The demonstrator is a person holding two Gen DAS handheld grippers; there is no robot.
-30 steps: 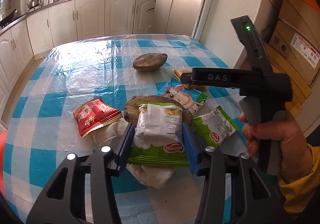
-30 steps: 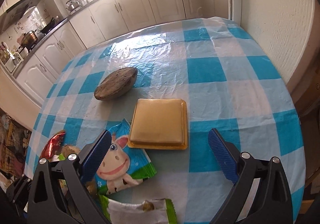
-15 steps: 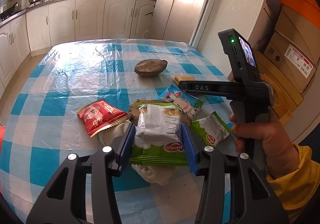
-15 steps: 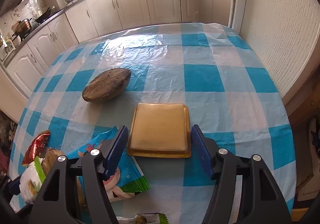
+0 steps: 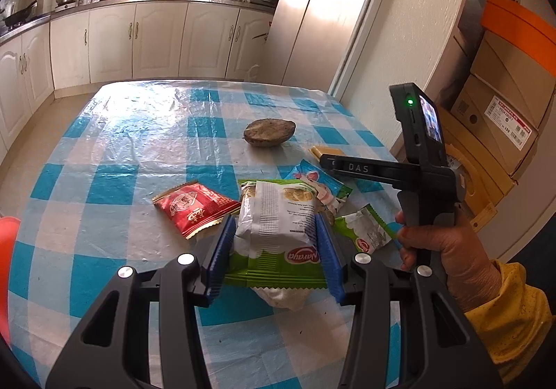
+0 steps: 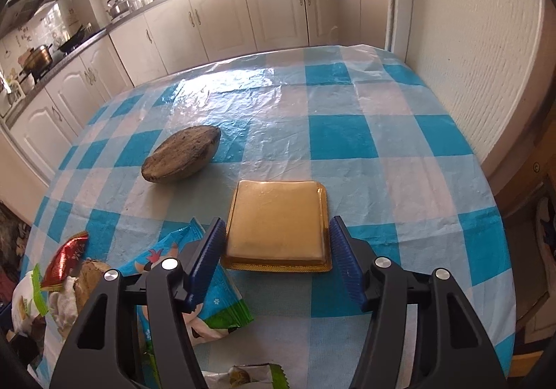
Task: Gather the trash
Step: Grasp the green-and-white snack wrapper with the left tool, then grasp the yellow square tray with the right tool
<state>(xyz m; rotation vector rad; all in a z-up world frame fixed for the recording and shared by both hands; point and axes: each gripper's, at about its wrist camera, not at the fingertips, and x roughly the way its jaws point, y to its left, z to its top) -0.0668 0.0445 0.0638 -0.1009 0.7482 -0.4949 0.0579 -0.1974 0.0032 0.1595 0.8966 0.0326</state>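
Step in hand — gathering wrappers: the left claw point(image 5: 276, 251) pinches a green-and-white packet point(image 5: 278, 218) with a crumpled tissue point(image 5: 283, 297), held just above the checked surface point(image 5: 114, 146). The right claw point(image 6: 276, 250), aimed steeply down, has just been closing around the yellow tray point(image 6: 278, 220); its pads flank the tray's near edge, apparently not yet pressing. Next move, by judgement — finish that squeeze and lift without folding the tray; a red wrapper point(image 5: 191, 206), cow packet point(image 6: 198, 291) and brown husk point(image 6: 182, 158) remain.
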